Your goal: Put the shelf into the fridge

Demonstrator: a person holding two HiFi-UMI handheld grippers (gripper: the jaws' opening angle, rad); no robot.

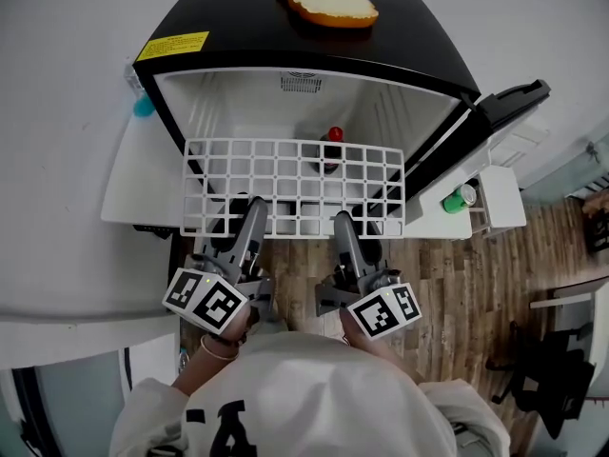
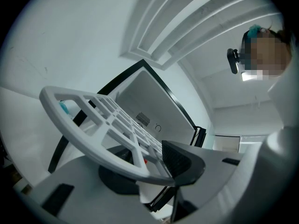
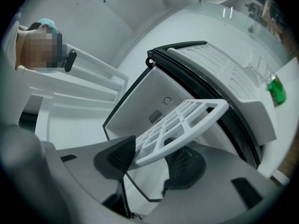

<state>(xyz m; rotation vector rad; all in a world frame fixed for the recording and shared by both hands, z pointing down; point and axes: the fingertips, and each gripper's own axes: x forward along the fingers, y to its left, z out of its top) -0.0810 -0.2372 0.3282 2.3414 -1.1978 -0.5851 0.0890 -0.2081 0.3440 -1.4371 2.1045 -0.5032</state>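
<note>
Nearest the camera is the person's white top [image 1: 285,398], filling the near edge of the head view. Just beyond it are the two marker cubes of the grippers.

Shelf [image 1: 295,184]: a white grid, held roughly level in the air at the mouth of the open fridge [image 1: 238,27]. Its near long edge is toward the person and its far edge lies over the white interior. How far it has entered cannot be told from the head view.

Left gripper [image 1: 251,206]: on the near edge, left of centre. Its own view shows the dark ribbed pads [image 2: 180,158] closed on the shelf [image 2: 93,125] rim, one above and one below.

Right gripper [image 1: 343,221]: on the same edge, right of centre. Its view shows the jaws clamped on the shelf [image 3: 187,120] rim likewise, pads [image 3: 122,155] pressing both faces.

Fridge: black casing, white inside, with a vent on the far wall. A dark bottle with a red cap [image 1: 333,135] stands inside, seen through the grid. A slice of bread [image 1: 326,3] lies on the black top, toward the far edge, and a yellow label [image 1: 172,46] sits at the top's near left corner.

Door [image 1: 504,103]: swung open to the right. A green can [image 1: 461,197] rests in its white rack.

Floor [image 1: 457,284]: wood planks, visible below the shelf and to the right.
</note>
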